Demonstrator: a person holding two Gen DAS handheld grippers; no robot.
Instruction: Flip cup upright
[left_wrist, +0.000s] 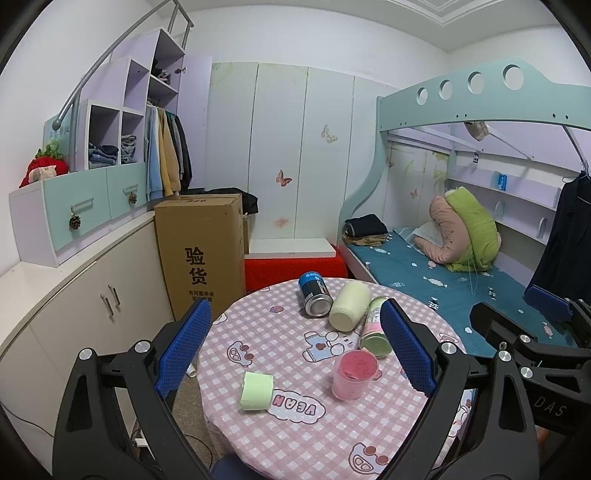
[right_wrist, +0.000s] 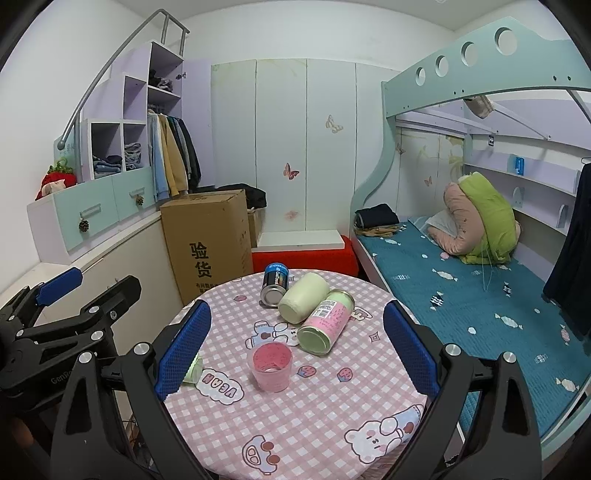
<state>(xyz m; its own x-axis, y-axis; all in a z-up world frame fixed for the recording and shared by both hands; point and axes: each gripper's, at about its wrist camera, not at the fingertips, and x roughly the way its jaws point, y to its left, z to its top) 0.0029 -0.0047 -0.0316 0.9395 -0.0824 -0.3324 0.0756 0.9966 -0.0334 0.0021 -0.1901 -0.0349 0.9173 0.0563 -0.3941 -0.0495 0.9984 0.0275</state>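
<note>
A translucent pink cup (left_wrist: 354, 373) stands upright with its mouth up on the round table with a pink checked cloth (left_wrist: 295, 435); it also shows in the right wrist view (right_wrist: 272, 366). My left gripper (left_wrist: 295, 350) is open and empty, held above the table with the cup between and just beyond its blue pads. My right gripper (right_wrist: 295, 350) is open and empty, above the table, with the cup ahead of it. Each gripper shows at the edge of the other's view.
Behind the cup lie a blue can (right_wrist: 275, 285), a pale cream cylinder (right_wrist: 303, 297) and a pink-green can (right_wrist: 325, 322), all on their sides. A light green roll (left_wrist: 256, 390) sits left of the cup. A cardboard box (left_wrist: 201, 251) and a bunk bed (right_wrist: 480, 288) flank the table.
</note>
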